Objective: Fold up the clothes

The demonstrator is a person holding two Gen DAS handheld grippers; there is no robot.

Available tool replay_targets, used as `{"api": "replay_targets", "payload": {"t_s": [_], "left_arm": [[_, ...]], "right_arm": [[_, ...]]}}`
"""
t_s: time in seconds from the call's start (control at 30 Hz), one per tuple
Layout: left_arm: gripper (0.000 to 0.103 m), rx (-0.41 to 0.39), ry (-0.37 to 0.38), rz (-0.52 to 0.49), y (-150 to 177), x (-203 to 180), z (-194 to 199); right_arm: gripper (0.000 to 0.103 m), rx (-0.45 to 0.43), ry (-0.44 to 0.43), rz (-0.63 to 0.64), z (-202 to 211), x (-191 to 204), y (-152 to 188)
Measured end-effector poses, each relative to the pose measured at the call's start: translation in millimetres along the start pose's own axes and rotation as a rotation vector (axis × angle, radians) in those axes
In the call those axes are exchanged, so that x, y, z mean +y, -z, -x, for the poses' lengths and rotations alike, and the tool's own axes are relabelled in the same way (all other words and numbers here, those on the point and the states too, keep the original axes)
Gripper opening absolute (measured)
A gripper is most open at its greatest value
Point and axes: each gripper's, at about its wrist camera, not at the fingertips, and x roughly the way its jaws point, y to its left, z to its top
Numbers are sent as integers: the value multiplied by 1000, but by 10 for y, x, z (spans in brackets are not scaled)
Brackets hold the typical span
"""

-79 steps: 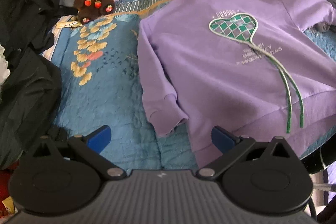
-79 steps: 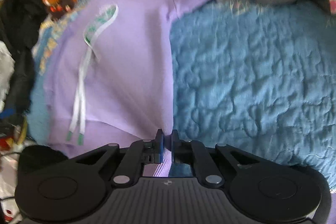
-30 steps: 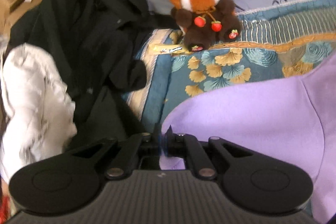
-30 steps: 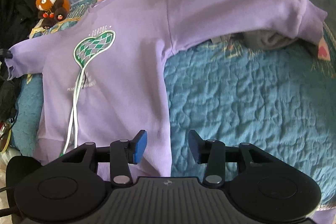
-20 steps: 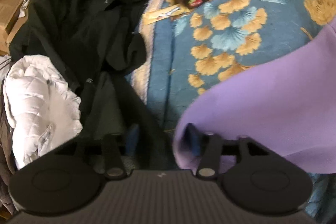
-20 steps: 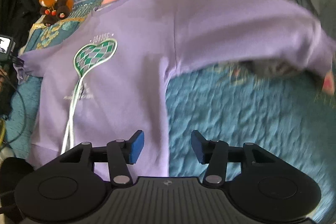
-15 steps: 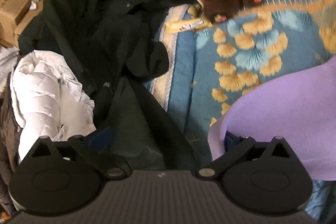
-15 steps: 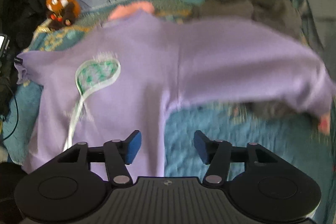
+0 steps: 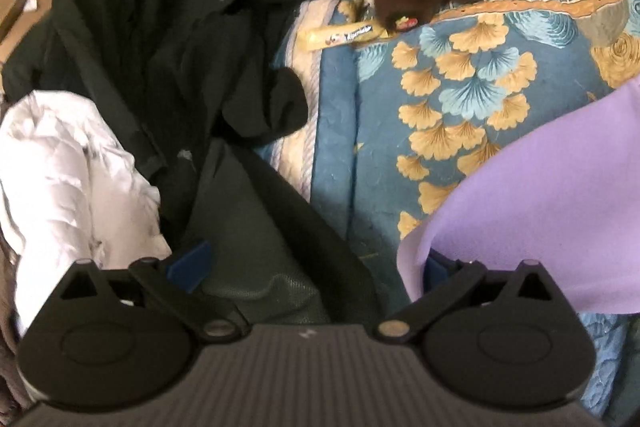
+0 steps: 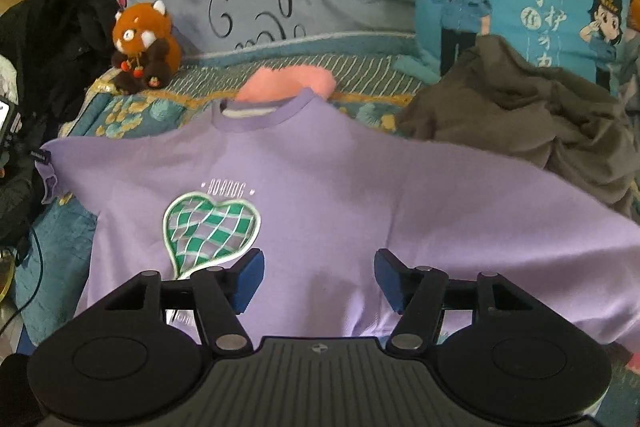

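Hovering with fingers spread wide and gripping nothing, the right tongs [image 10: 316, 277] are hanging over the lilac sweatshirt with a green heart-shaped net print [image 10: 320, 187], which is lying front-up on the blue quilted bed cover [image 10: 56, 267], sleeves stretched out sideways. The left tongs [image 9: 312, 263] are also gaping apart, one blue pad sitting under the sleeve cuff [image 9: 520, 227]. Farther off, a black jacket [image 9: 160, 39] and a red-panda plush toy [image 10: 142, 47] are resting near the pillows.
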Motion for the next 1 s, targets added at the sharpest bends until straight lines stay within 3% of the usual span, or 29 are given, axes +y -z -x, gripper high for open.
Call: {"api": "replay_targets", "payload": {"t_s": [0.3,0.4,0.5,0.57,0.63,0.73,0.77,0.83,1.0], "left_arm": [[103,3,125,24,23,372,98],[103,1,135,20,22,398,120],[101,-2,111,-53,-6,274,118],[94,22,99,-100,-48,156,105],[93,73,177,-32,-123,187,58],[99,193,399,296,-172,558,-125],[99,209,381,329,-160,599,-158],[99,204,261,275,-154,559,-144],[103,35,45,-25,-140,186,163]], "right_arm": [[61,22,-13,-13,-26,68,107],[61,25,-26,-14,-46,109,110],[61,30,-39,-7,-81,169,101],[61,34,-49,-3,-101,208,102],[61,37,-58,0,-120,242,109],[61,43,-65,2,-138,269,121],[61,45,-65,0,-142,268,128],[61,48,-64,-8,-147,241,148],[62,73,-53,-38,-192,188,201]]}}
